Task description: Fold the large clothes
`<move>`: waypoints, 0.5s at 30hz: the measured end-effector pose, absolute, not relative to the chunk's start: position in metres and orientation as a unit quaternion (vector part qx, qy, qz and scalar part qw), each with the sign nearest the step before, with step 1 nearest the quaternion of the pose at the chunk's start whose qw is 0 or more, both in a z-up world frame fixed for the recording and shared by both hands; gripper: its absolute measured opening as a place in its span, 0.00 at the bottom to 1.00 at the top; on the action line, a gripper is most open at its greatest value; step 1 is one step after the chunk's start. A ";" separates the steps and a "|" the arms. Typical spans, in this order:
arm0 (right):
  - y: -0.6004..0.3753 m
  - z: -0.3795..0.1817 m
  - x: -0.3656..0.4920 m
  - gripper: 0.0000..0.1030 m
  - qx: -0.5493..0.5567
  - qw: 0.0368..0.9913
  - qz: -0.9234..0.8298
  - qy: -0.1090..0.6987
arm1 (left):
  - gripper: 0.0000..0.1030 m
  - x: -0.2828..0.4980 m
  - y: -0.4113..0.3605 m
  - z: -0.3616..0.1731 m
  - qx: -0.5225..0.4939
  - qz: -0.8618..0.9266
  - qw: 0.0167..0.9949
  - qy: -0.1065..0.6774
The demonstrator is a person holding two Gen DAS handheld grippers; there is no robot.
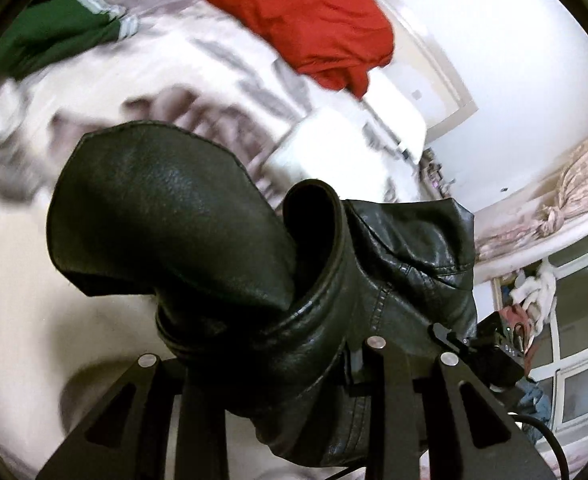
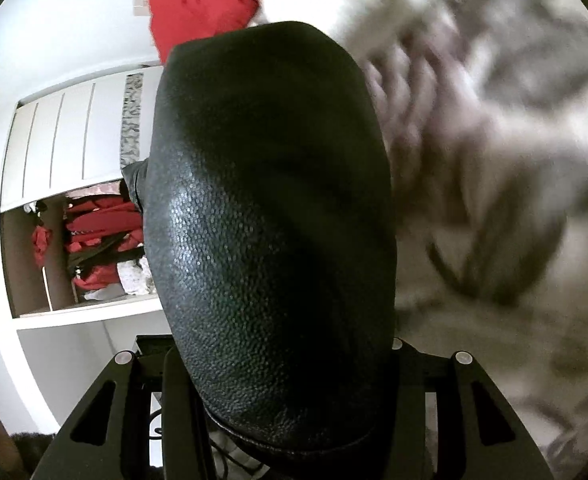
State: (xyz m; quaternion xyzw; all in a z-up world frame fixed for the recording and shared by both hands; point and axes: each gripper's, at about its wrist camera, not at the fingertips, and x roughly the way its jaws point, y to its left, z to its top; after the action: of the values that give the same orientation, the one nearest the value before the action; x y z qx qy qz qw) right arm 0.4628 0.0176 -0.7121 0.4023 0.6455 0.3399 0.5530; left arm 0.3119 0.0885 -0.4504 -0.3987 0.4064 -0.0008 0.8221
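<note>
One black pebbled-leather jacket (image 1: 166,216), bunched and glossy, two hand-held grippers pinching it, left (image 1: 294,364) and right (image 2: 294,376), one red garment (image 1: 314,16), one green garment (image 1: 50,40), patterned bed (image 1: 222,64).

Black pebbled-leather jacket (image 1: 198,232), red garment (image 1: 310,20), green garment (image 1: 46,36) with white-striped cuffs, white bedspread (image 1: 222,76) with grey pattern, pink floral curtain (image 1: 586,176).

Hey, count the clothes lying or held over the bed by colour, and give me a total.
Black: 1, the leather jacket, held by the left gripper and the right gripper
Red: 1, the red garment
Green: 1, the green garment
Total: 3
</note>
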 end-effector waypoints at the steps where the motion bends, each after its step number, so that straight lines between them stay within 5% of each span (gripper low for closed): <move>1: 0.017 -0.705 0.481 0.47 0.401 0.557 0.343 0.641 | 0.26 0.326 0.089 -0.446 -0.396 -0.003 0.826 0.401; 9: 0.043 -0.657 0.700 0.47 0.379 0.584 0.373 0.613 | 0.26 0.504 0.103 -0.432 -0.389 -0.014 0.854 0.346; 15: 0.068 -0.712 0.845 0.47 0.351 0.575 0.379 0.634 | 0.26 0.615 0.117 -0.505 -0.381 -0.010 0.847 0.370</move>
State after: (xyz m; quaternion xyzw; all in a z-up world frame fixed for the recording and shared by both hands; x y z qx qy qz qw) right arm 0.8449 0.0681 -0.7125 0.3506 0.6345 0.3789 0.5753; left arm 0.6148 0.1170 -0.5051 -0.3809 0.3701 -0.0097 0.8473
